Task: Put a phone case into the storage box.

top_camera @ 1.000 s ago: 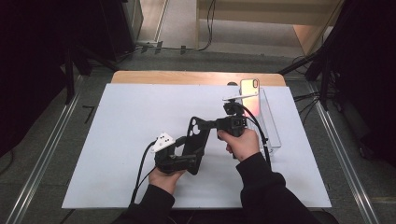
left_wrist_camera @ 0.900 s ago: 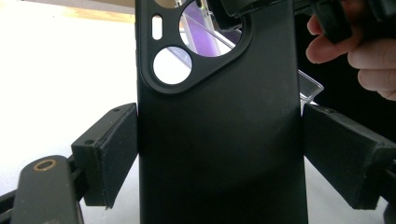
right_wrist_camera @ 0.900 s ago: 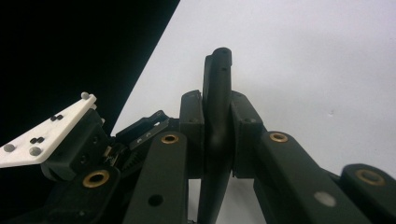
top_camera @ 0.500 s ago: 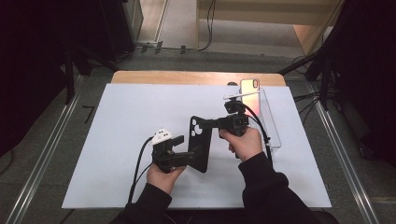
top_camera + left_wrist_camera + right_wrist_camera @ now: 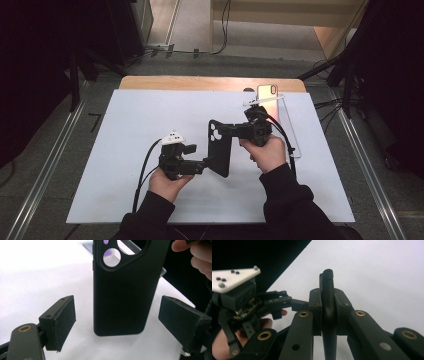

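Two grippers over white table (image 5: 125,150): right (image 5: 328,312) clamps black phone case (image 5: 220,148), left (image 5: 120,322) gapes.

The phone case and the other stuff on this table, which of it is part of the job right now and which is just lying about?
In use:
- black phone case, clamped by the right hand-held gripper
- left hand-held gripper, open around the case's lower end

Lying about:
- phone at the far right
- clear tray beside it
- white sheet covering the table

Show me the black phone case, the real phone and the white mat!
black phone case (image 5: 122,297), left gripper view, its plain back.
phone (image 5: 266,93), high view, its shiny face.
white mat (image 5: 135,125), high view, a bare part.
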Available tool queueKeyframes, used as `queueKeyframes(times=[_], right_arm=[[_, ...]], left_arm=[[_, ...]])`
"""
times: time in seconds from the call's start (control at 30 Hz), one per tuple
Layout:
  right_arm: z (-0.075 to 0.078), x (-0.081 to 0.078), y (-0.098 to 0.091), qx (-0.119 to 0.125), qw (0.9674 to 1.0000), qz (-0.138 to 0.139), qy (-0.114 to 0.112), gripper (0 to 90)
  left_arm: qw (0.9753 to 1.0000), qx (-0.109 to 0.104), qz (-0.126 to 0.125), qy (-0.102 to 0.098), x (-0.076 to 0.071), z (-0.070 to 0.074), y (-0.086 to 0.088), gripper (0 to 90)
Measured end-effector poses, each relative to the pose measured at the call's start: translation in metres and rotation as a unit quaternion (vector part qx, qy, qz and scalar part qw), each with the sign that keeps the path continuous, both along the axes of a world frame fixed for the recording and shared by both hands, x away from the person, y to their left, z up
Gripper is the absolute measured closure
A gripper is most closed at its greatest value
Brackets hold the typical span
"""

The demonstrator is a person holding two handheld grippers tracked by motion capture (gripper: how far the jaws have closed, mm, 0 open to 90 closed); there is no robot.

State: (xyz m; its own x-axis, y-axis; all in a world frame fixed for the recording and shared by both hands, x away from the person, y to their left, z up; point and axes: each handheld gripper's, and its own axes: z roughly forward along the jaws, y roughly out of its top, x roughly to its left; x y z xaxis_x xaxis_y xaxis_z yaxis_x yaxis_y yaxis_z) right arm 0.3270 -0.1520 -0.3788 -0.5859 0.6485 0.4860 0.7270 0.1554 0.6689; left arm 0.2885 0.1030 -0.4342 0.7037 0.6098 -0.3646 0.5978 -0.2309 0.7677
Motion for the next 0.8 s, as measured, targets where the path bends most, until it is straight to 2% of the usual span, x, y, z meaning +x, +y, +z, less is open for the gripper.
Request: queueKeyframes(times=[0.13, 0.3, 0.43, 0.5, 0.6, 0.63, 0.73, 0.8], right_arm=[[0.001, -0.003, -0.001, -0.020, 0.9992, 0.024, -0.026, 76.9], [0.006, -0.009, -0.001, -0.042, 0.9953, 0.071, -0.051, 76.9], [0.010, -0.012, -0.002, -0.039, 0.9926, 0.095, -0.065, 76.9], [0.011, -0.013, -0.003, -0.039, 0.9911, 0.106, -0.071, 76.9], [0.011, -0.014, -0.006, -0.039, 0.9887, 0.120, -0.080, 76.9], [0.011, -0.014, -0.007, -0.038, 0.9888, 0.122, -0.077, 76.9], [0.009, -0.013, -0.010, -0.028, 0.9867, 0.140, -0.077, 76.9], [0.009, -0.013, -0.010, -0.025, 0.9854, 0.149, -0.077, 76.9]], left_arm=[[0.9997, 0.014, -0.018, -0.006, 0.002, 0.008, 0.004, 17.2], [0.9988, 0.019, -0.042, -0.018, 0.004, 0.018, 0.007, 21.8], [0.9967, 0.021, -0.078, -0.007, 0.007, 0.023, 0.009, 21.8], [0.9949, 0.040, -0.093, -0.009, 0.008, 0.024, 0.009, 21.8], [0.9933, 0.040, -0.108, -0.004, 0.010, 0.026, 0.010, 21.8], [0.9928, 0.039, -0.113, -0.004, 0.011, 0.027, 0.011, 21.8], [0.9917, 0.035, -0.123, -0.008, 0.012, 0.031, 0.012, 21.8], [0.9906, 0.041, -0.130, -0.012, 0.012, 0.033, 0.012, 21.8]])
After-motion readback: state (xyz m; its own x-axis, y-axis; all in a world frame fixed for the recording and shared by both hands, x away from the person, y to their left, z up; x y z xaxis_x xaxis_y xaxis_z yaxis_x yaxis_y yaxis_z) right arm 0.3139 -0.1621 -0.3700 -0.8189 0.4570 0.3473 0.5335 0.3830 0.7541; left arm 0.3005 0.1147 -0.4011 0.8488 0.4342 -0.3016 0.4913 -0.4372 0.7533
